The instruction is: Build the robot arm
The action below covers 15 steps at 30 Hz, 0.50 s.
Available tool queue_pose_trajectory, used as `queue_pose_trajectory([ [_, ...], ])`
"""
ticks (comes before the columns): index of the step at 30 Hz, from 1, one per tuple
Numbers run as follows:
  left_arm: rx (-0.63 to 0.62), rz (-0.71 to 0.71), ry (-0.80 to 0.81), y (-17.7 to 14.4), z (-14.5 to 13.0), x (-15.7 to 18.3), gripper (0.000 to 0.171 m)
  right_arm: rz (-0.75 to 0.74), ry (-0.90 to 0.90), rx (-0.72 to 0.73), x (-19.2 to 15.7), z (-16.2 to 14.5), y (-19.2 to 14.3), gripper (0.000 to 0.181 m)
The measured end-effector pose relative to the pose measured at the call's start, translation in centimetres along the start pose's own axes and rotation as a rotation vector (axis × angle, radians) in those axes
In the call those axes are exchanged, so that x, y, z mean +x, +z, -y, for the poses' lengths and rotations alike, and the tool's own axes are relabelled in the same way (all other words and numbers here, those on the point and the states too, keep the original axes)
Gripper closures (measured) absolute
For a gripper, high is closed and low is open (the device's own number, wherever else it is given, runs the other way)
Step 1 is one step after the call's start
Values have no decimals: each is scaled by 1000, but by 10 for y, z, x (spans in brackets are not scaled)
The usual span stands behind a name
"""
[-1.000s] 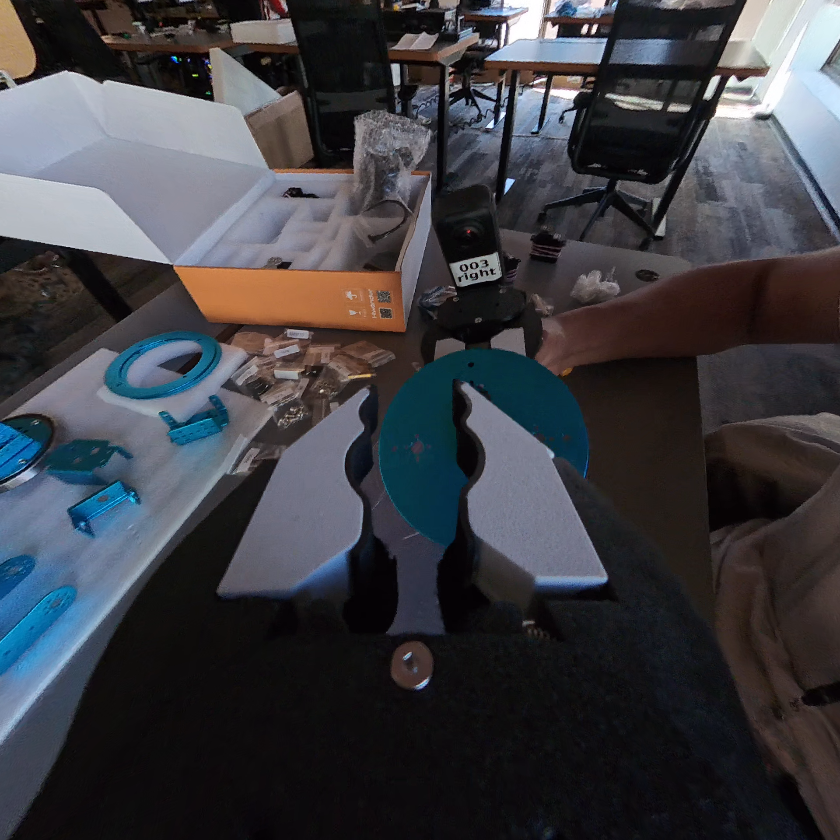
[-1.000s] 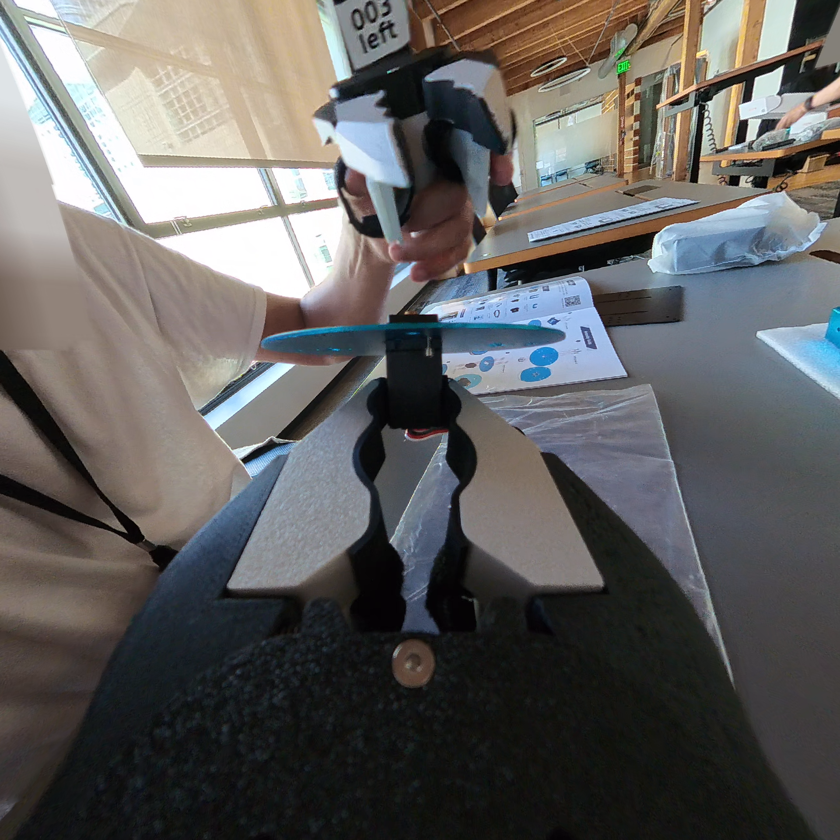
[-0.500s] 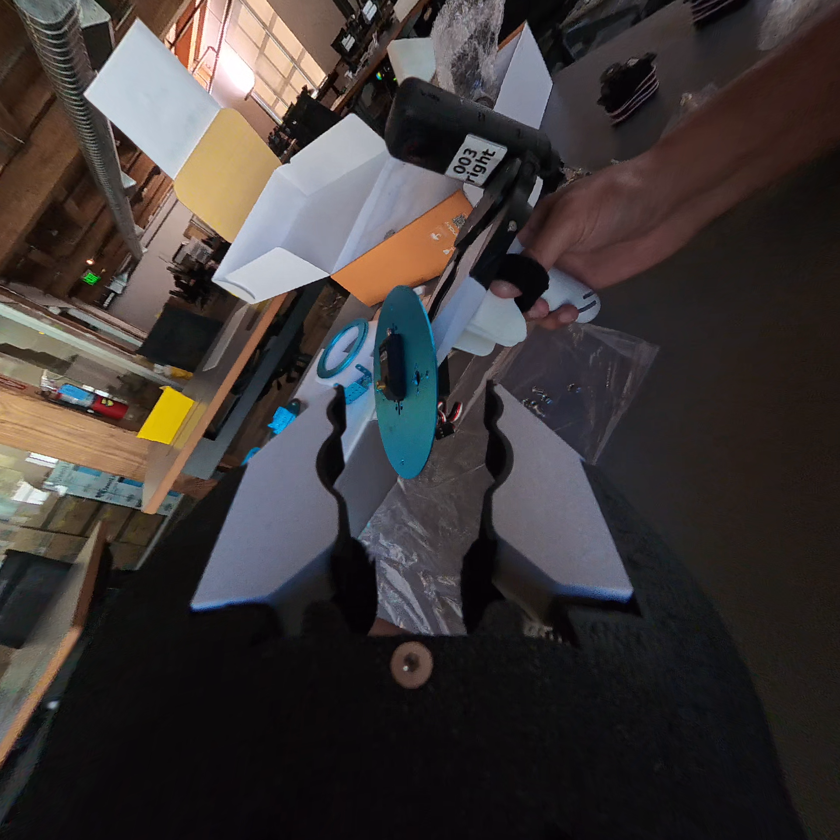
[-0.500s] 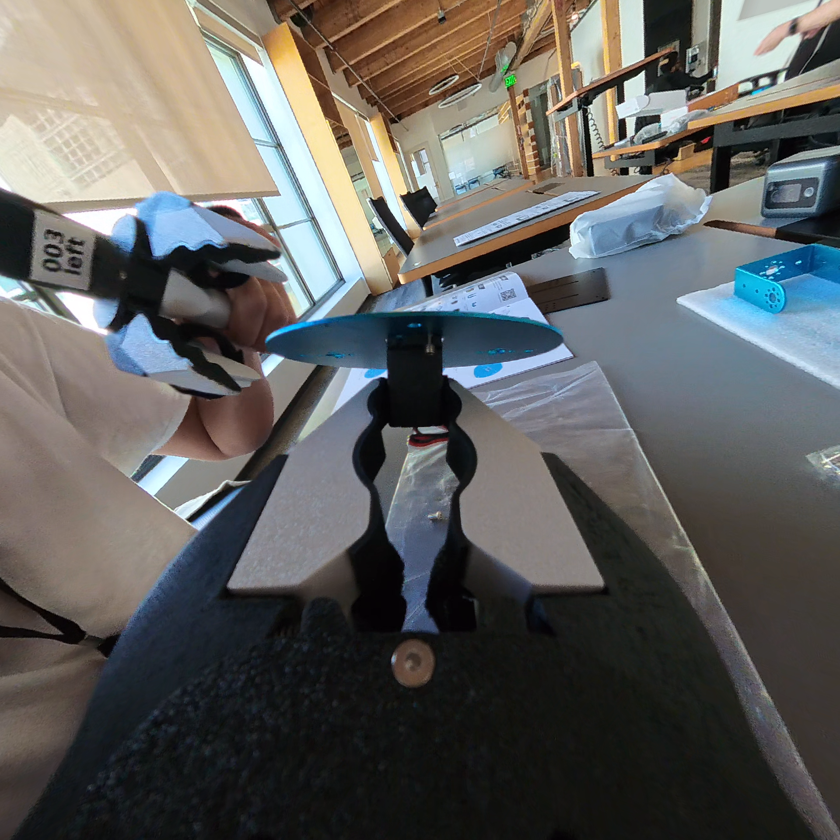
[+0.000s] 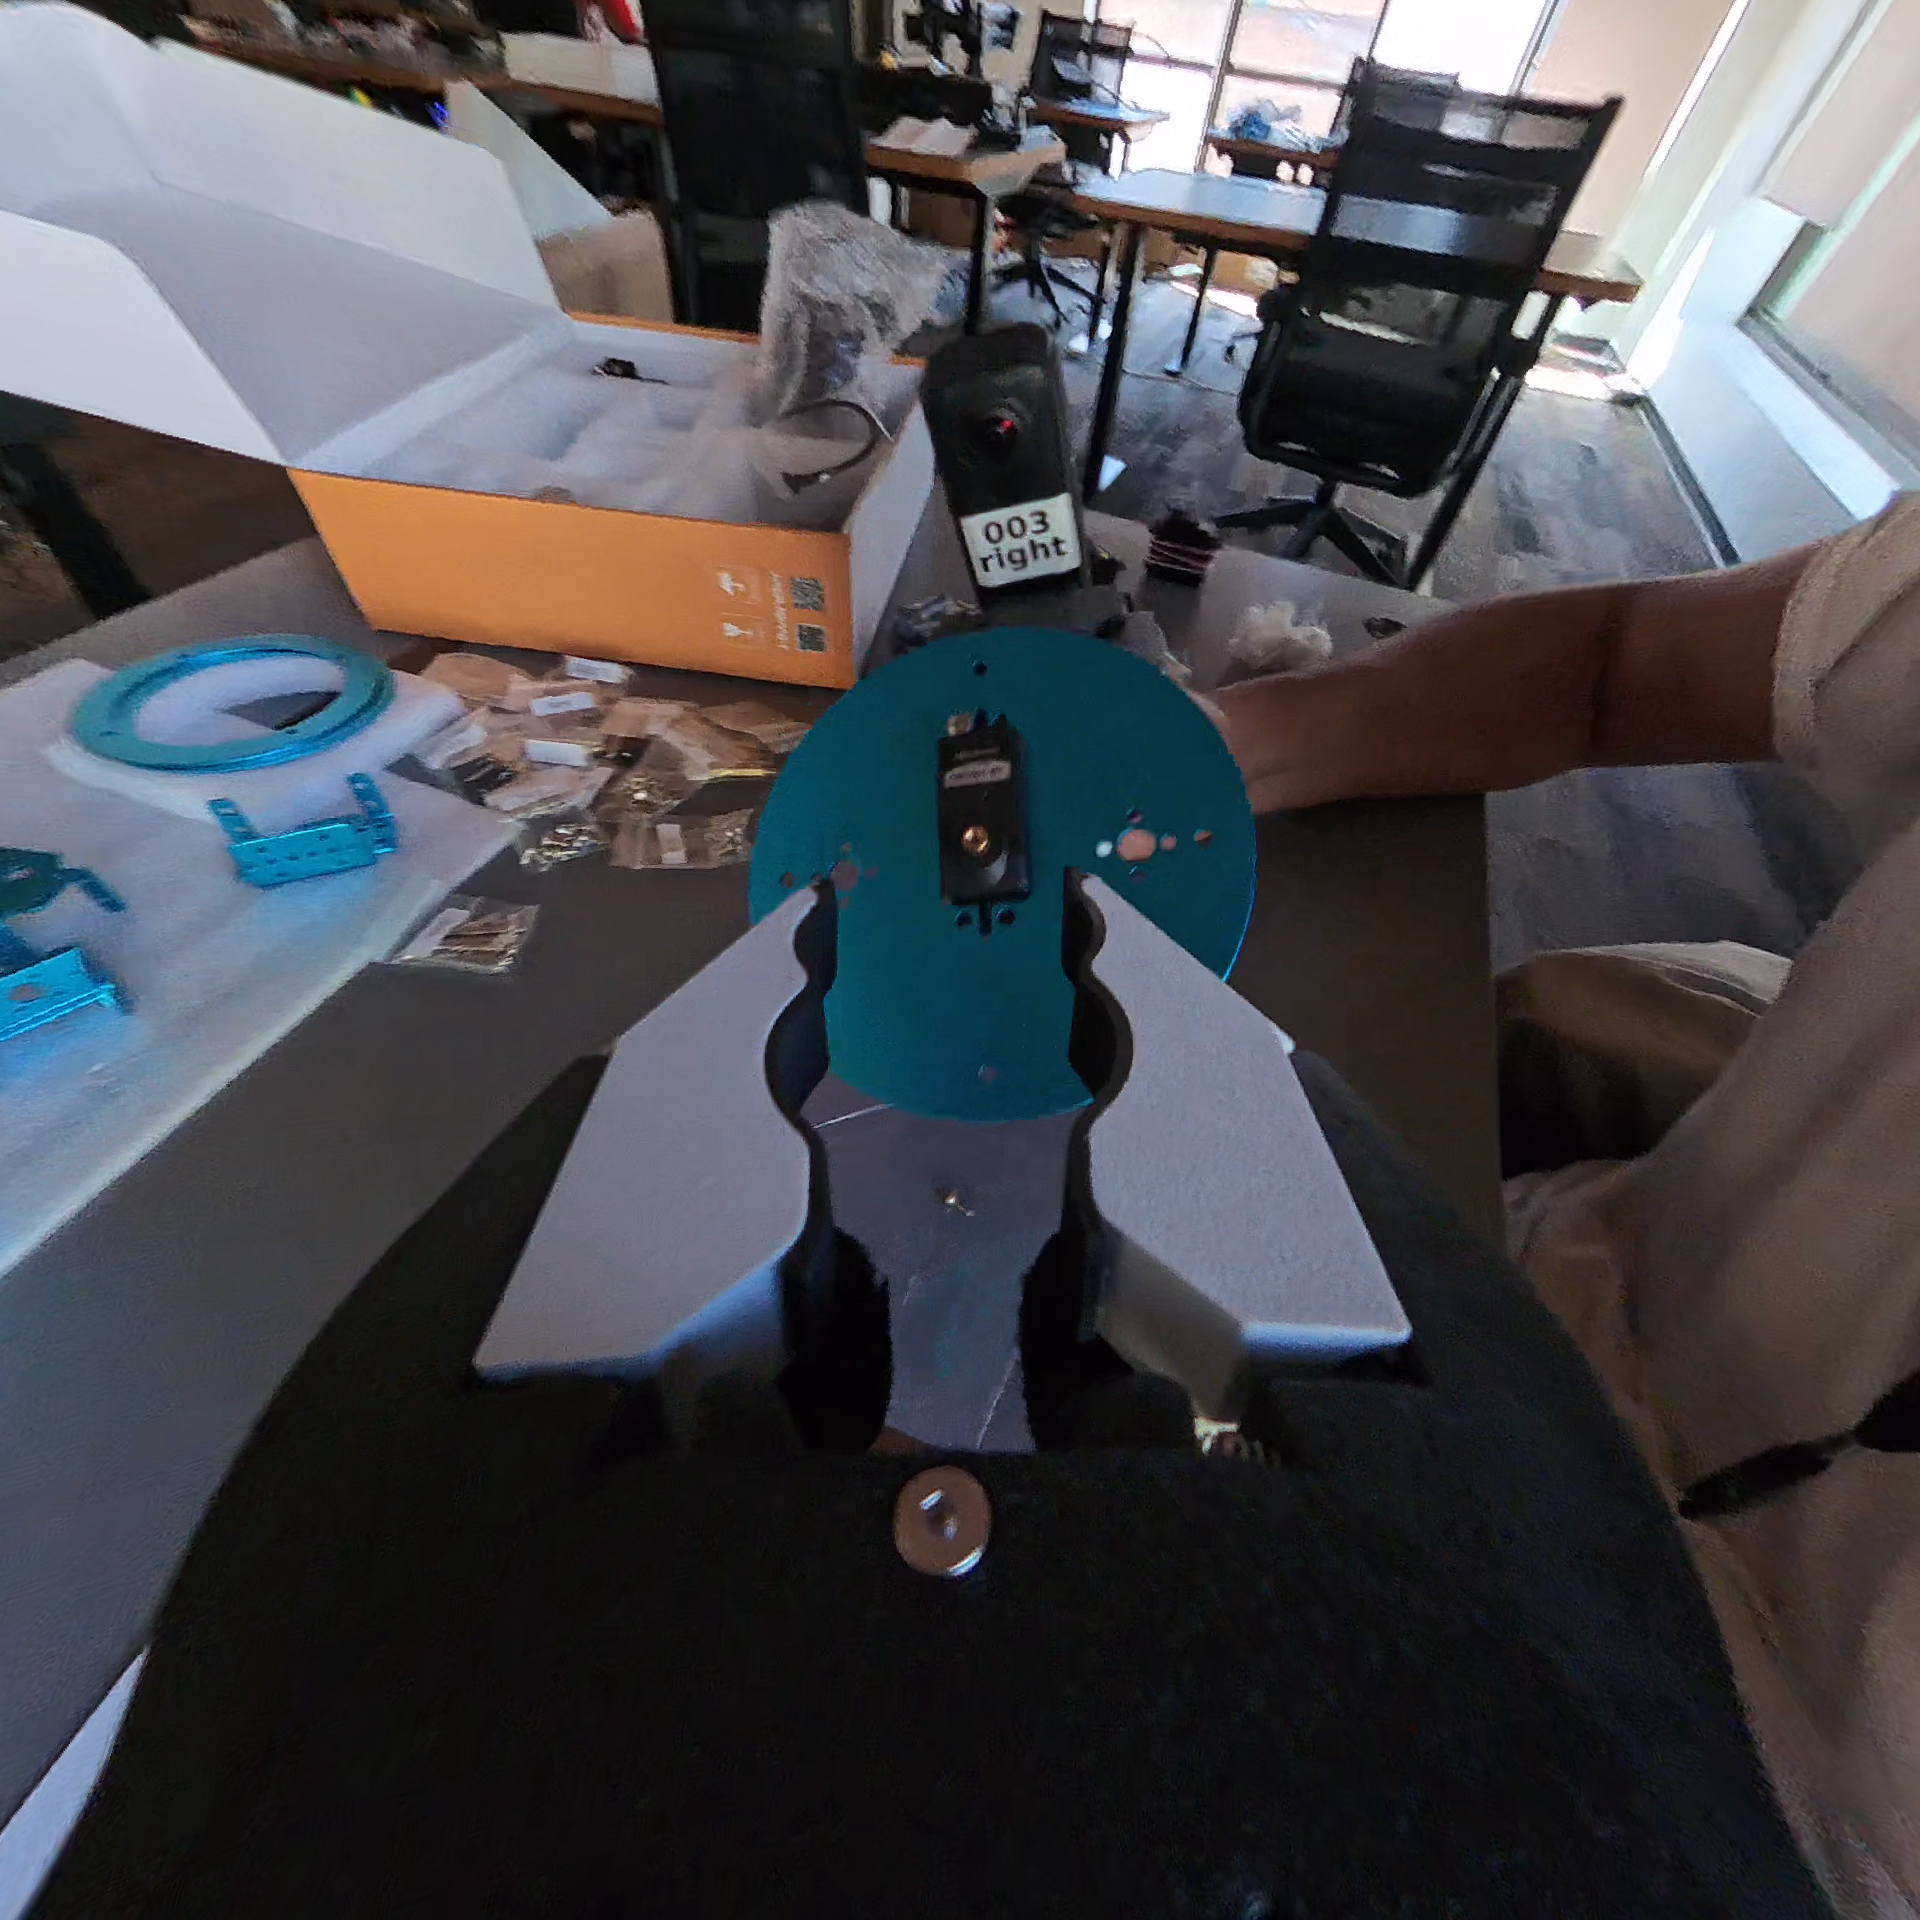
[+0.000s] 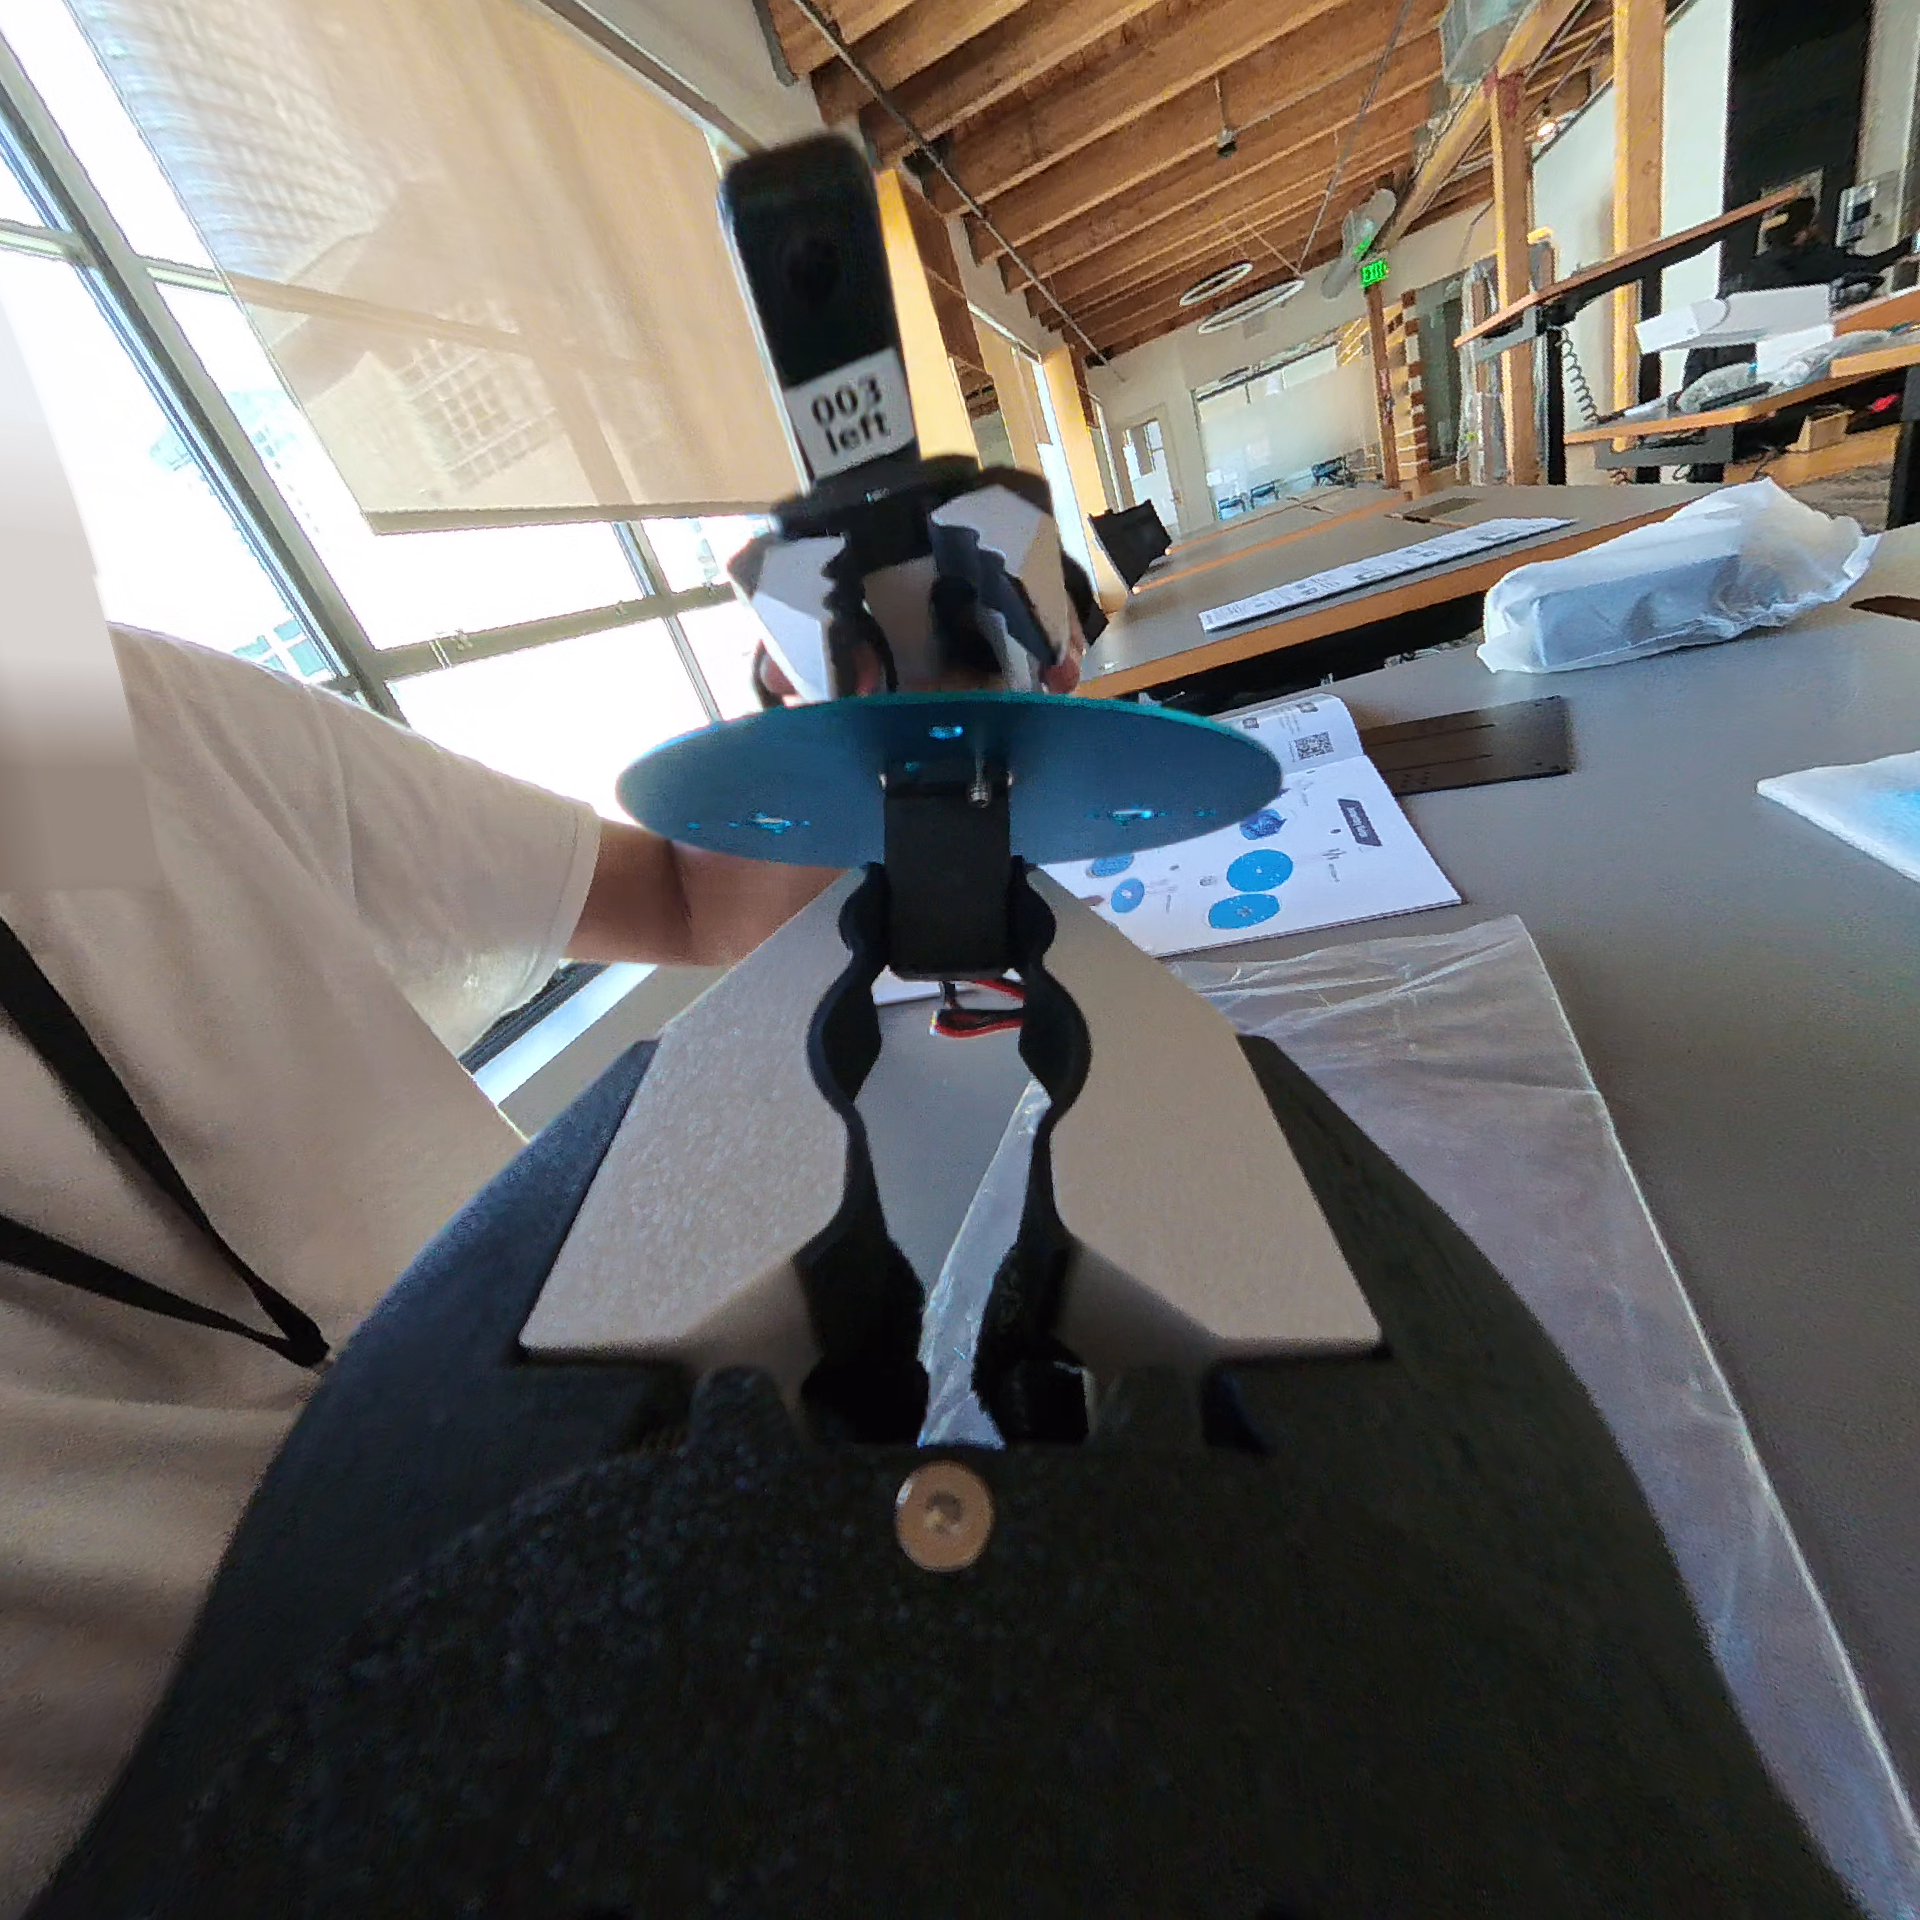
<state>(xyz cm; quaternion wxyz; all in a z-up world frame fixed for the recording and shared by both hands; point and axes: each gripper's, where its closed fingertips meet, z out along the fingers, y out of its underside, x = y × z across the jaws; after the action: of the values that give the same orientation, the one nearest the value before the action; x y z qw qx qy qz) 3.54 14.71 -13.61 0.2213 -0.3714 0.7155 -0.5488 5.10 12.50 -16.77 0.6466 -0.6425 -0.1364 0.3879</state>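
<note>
Left wrist view steeply down, right wrist view level from opposite, both close on the blue disc (image 5: pixel 997 862) (image 6: pixel 945 774).

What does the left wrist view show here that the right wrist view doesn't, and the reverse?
Only the left wrist view shows the open orange box, the blue ring and brackets on white foam, and the small hardware packets beyond the open left gripper.

Only the right wrist view shows the right gripper shut on the black servo, the open booklet, the clear plastic sheet and the windows.

Both show the teal disc with the servo mounted in it, and the grey table.
</note>
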Motion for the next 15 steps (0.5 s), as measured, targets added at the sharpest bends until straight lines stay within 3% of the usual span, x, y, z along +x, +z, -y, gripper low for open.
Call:
queue_pose_trajectory([
  [4, -128, -87, 20, 16, 8, 9, 130, -14, -14, -29, 4, -5, 1, 161],
  [9, -313, -71, 80, 27, 0, 2, 136, -18, -13, -44, 5, -9, 2, 160],
  [15, -419, -135, 30, 35, -15, 3, 140, 1, 6, -40, 3, -10, 4, 161],
])
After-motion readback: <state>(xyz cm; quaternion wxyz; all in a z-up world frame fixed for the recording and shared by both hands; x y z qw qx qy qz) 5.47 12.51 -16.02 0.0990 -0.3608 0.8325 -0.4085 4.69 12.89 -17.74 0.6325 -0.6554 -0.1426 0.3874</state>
